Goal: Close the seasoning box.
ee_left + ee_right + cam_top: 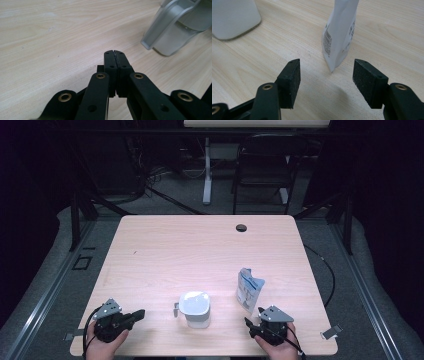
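From up high I see one wooden table. Two hands come in from the near edge, and each holds one gripper. The left gripper sits near the left corner and points toward the middle. The right gripper sits near the right corner. Between them stands one white jug with a small grey handle on its left side. One white and blue pouch stands upright just past the right gripper, a little to the right of the jug. The jug and the pouch are near each other but not touching. There is one small dark hole in the table near the far edge. Behind the table I count one black chair and one white table leg on the grey floor.

In the left gripper view, the left gripper has its two black jaws pressed flat together, with nothing between them. It is low over the wood. The jug is up at the right, with its grey handle nearest, apart from the jaws.

In the right gripper view, the right gripper has its two jaws wide apart. The pouch stands just ahead of the gap, not touched by either jaw. A barcode shows on its side. The jug is at the top left.
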`<state>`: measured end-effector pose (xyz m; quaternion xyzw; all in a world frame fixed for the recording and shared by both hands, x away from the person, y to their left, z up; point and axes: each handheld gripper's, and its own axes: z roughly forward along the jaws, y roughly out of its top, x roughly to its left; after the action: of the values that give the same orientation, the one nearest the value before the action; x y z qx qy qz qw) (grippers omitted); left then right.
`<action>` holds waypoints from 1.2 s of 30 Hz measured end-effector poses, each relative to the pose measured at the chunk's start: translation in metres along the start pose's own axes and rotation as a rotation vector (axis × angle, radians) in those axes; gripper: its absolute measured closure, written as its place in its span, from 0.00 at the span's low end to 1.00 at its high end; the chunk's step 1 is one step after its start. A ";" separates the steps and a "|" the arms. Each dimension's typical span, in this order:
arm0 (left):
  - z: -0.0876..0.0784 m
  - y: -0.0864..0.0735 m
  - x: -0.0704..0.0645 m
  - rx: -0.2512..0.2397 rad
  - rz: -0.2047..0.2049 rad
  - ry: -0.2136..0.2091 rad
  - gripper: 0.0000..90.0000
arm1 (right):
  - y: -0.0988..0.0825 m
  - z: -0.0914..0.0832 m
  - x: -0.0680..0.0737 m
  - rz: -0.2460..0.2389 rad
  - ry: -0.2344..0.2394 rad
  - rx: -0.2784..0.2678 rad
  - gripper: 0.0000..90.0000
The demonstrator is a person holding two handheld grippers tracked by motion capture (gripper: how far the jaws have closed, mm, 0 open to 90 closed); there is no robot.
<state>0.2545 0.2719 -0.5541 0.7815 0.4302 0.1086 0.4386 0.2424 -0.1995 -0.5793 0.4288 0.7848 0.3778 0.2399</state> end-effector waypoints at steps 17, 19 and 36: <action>0.001 -0.011 0.020 0.008 -0.068 0.091 0.90 | 0.000 -0.002 0.003 0.000 -0.007 0.001 0.43; -0.001 -0.011 0.021 0.015 -0.077 0.100 0.88 | 0.000 -0.001 0.003 -0.001 -0.009 0.001 0.43; -0.006 -0.010 0.027 -0.034 -0.106 0.161 0.56 | -0.003 -0.001 0.002 0.004 -0.020 -0.007 0.43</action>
<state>0.2623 0.2987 -0.5640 0.7390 0.5028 0.1550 0.4208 0.2390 -0.1991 -0.5810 0.4331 0.7802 0.3767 0.2485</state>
